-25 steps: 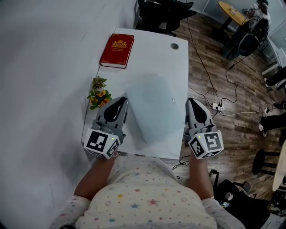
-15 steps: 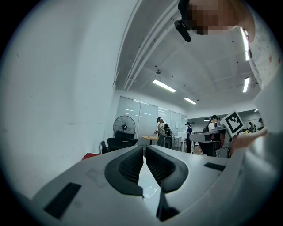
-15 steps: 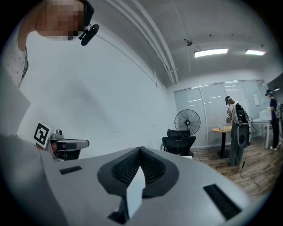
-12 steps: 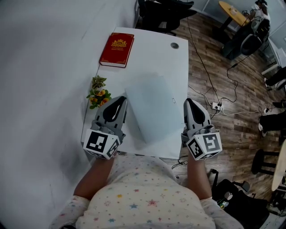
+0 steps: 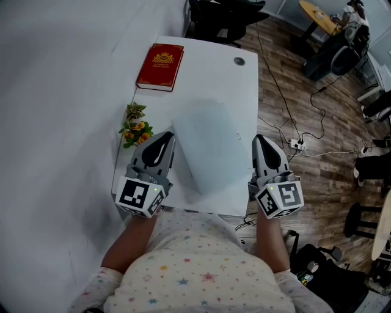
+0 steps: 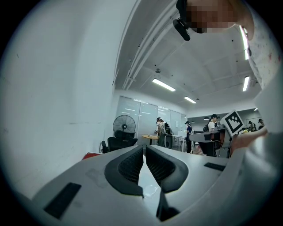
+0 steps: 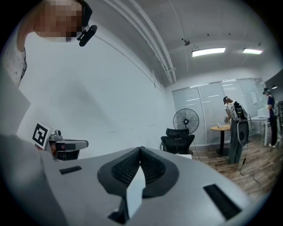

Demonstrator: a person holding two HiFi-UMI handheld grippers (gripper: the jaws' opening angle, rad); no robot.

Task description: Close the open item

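A pale grey laptop (image 5: pixel 208 147) lies flat on the white table (image 5: pixel 208 73) with its lid down. My left gripper (image 5: pixel 165 137) hovers at the laptop's left side, near the table's front edge, shut and empty. My right gripper (image 5: pixel 261 139) hovers at the laptop's right side, over the table's right edge, also shut and empty. In the left gripper view the gripper (image 6: pixel 144 148) has its ribbed pads pressed together with nothing between them. The right gripper view shows that gripper (image 7: pixel 140 150) the same way. Neither gripper touches the laptop.
A red book (image 5: pixel 160 68) lies at the table's far left corner. A small plant with orange flowers (image 5: pixel 135 130) stands at the left edge, just beyond my left gripper. A black chair (image 5: pixel 223 18) sits behind the table. Cables (image 5: pixel 293 143) trail on the wooden floor to the right.
The right gripper has drifted very slightly; the left gripper and the laptop have not moved.
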